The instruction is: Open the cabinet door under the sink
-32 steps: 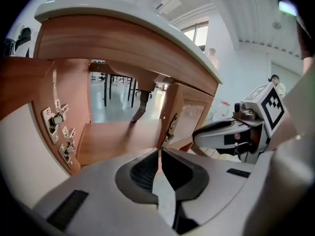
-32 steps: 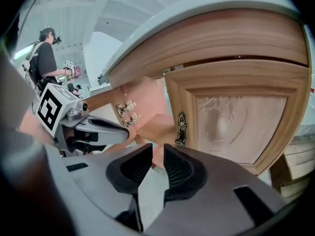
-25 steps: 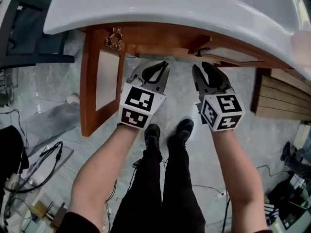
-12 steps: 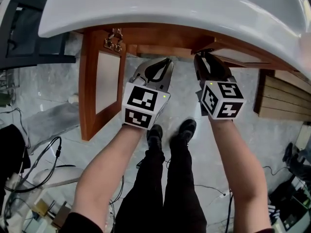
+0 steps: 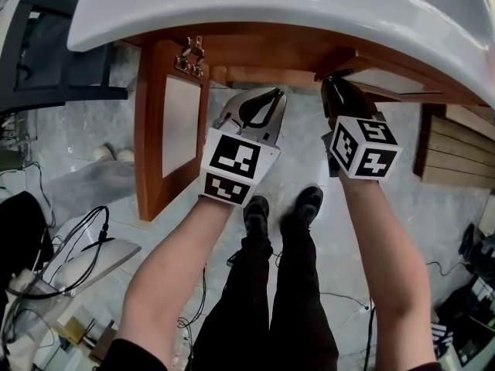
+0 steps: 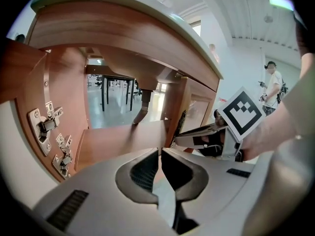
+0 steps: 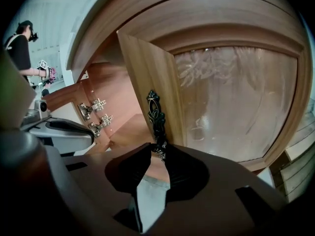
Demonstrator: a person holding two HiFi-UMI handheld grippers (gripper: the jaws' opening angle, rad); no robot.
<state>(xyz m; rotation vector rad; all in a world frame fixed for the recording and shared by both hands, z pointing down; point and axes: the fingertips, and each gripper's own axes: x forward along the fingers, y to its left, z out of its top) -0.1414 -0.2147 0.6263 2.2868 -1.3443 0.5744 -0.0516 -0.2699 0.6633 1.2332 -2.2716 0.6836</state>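
Observation:
A white sink (image 5: 255,6) tops a wooden cabinet. Its left door (image 5: 147,130) stands swung wide open, hinges (image 6: 44,124) showing on its inner side. The right door (image 7: 236,97) has a frosted glass panel and a dark ornate handle (image 7: 155,114). My right gripper (image 7: 158,152) reaches under the sink rim; its jaws have just been closing and now pinch the handle's lower end. In the head view that gripper (image 5: 340,99) is partly hidden by the rim. My left gripper (image 5: 263,103) hangs before the open cabinet, shut on nothing (image 6: 160,151).
A drain pipe (image 6: 141,107) hangs inside the cabinet. My legs and shoes (image 5: 255,207) stand on the grey floor below. Cables (image 5: 69,253) lie at the left, wooden slats (image 5: 456,153) at the right, a dark frame (image 5: 46,52) at the upper left. Another person (image 6: 273,82) stands far off.
My right gripper has moved forward under the sink rim and its jaws have closed in on the door handle. The left gripper has stayed about where it was.

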